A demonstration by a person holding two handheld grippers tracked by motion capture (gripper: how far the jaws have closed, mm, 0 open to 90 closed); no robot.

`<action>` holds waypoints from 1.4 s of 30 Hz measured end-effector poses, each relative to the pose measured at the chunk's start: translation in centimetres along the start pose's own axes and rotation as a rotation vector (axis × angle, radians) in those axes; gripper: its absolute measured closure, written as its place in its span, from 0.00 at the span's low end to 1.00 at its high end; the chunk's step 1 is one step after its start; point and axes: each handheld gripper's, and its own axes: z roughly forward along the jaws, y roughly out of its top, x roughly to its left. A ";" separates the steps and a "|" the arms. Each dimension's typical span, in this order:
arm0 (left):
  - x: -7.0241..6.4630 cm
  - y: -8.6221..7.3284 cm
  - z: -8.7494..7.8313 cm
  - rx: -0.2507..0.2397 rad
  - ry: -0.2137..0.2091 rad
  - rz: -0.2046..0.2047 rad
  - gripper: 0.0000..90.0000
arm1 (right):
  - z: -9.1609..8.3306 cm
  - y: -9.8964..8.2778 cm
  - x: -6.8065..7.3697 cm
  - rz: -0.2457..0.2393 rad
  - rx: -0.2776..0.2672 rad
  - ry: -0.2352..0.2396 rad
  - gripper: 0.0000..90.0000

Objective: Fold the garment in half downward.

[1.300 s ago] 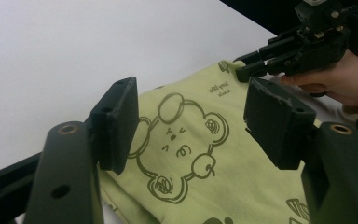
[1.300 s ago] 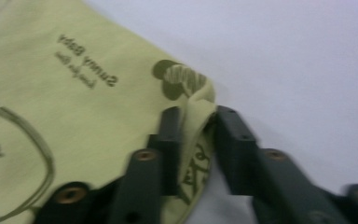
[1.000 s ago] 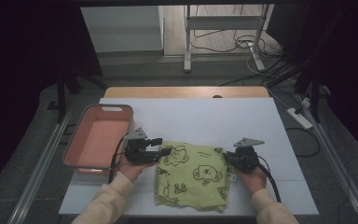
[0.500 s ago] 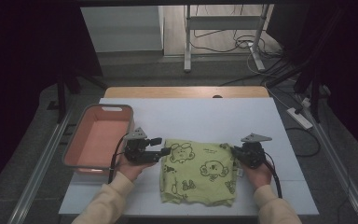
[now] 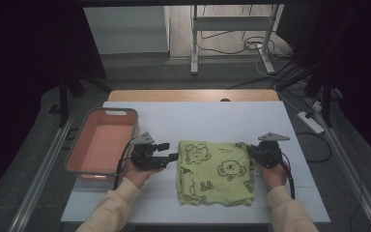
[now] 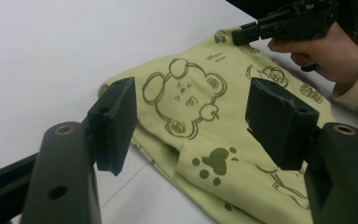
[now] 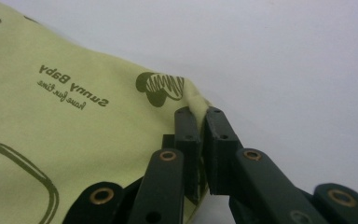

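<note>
A pink tray (image 5: 77, 147) sits at the left side of the white worktop (image 5: 212, 121), its long side running away from the person. Its floor is bare and smooth in the high view, with nothing lying in it. Its near right corner stands just beside the left gripper (image 5: 166, 158), whose cable hangs down along the tray's right wall.

The yellow-green cloth (image 5: 216, 171) lies spread flat on the worktop to the right of the tray, well apart from it, between the two grippers. It is printed with dark bear faces, paw marks and small lettering.

The left gripper points toward the cloth's left edge. In the left gripper view its jaws stand wide apart with nothing between the pads; the cloth (image 6: 223, 140) lies beyond and below them, untouched.

The right gripper (image 5: 253, 151) is at the cloth's far right corner. In the right gripper view its jaws (image 7: 198, 140) are clenched on a pinch of the cloth's (image 7: 74, 116) edge, a small fold of fabric standing up between the pads. The right gripper (image 6: 242, 37) also shows in the left gripper view, at that same corner.
</note>
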 end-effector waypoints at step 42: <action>0.0 0.7 -0.4 -0.005 0.026 0.000 0.38 | -6.6 0.0 5.8 -0.088 -0.166 0.332 0.40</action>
